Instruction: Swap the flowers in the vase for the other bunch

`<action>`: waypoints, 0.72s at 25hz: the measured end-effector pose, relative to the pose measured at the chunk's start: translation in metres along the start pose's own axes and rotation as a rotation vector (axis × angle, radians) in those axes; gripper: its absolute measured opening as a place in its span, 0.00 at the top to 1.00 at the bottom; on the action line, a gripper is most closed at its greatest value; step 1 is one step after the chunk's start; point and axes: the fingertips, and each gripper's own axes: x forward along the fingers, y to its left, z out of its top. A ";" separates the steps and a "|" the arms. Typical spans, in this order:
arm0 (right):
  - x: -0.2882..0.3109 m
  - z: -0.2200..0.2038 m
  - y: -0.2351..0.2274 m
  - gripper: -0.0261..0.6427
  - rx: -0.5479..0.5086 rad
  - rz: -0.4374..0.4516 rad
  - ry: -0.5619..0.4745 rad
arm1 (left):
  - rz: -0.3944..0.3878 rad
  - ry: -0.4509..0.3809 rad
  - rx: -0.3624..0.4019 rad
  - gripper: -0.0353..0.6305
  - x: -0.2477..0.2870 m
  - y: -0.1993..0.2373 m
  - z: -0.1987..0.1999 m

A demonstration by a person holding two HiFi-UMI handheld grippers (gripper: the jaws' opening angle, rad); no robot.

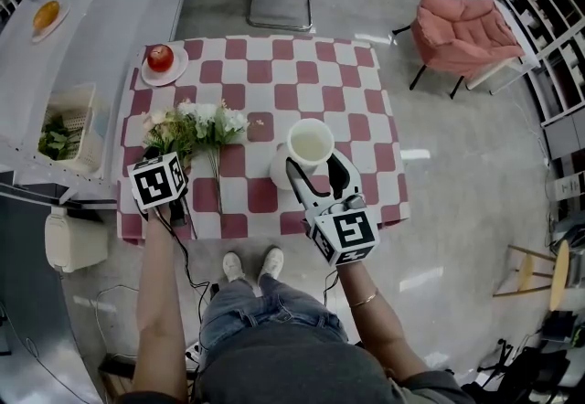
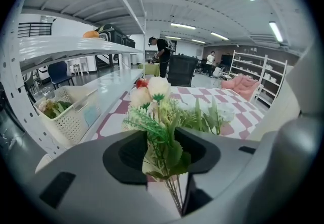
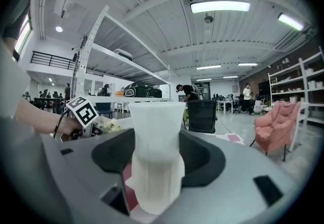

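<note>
checkered tablecloth (image 1: 347, 73), ribbed white vase (image 1: 309, 143)

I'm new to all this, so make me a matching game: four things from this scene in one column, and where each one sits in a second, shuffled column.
Things:
1. vase
2. apple
3. flowers
4. basket

Places:
A. on a plate
B. on the white counter
C. between the jaws of the right gripper
D. lying flat on the checked cloth

Pairs: 1-C, 2-A, 3-D, 4-B
</note>
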 end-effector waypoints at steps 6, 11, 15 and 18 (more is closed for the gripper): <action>-0.002 -0.001 -0.001 0.54 -0.003 0.006 -0.004 | 0.013 -0.010 -0.009 0.62 -0.016 0.002 -0.002; -0.002 -0.001 -0.001 0.54 -0.003 0.012 -0.006 | 0.015 -0.040 -0.025 0.60 -0.033 0.003 -0.002; -0.003 0.000 -0.001 0.54 -0.003 0.015 -0.009 | 0.017 -0.080 -0.025 0.60 -0.050 -0.002 0.007; -0.002 0.000 0.000 0.54 -0.003 0.018 -0.010 | 0.020 -0.113 -0.011 0.60 -0.060 -0.007 0.014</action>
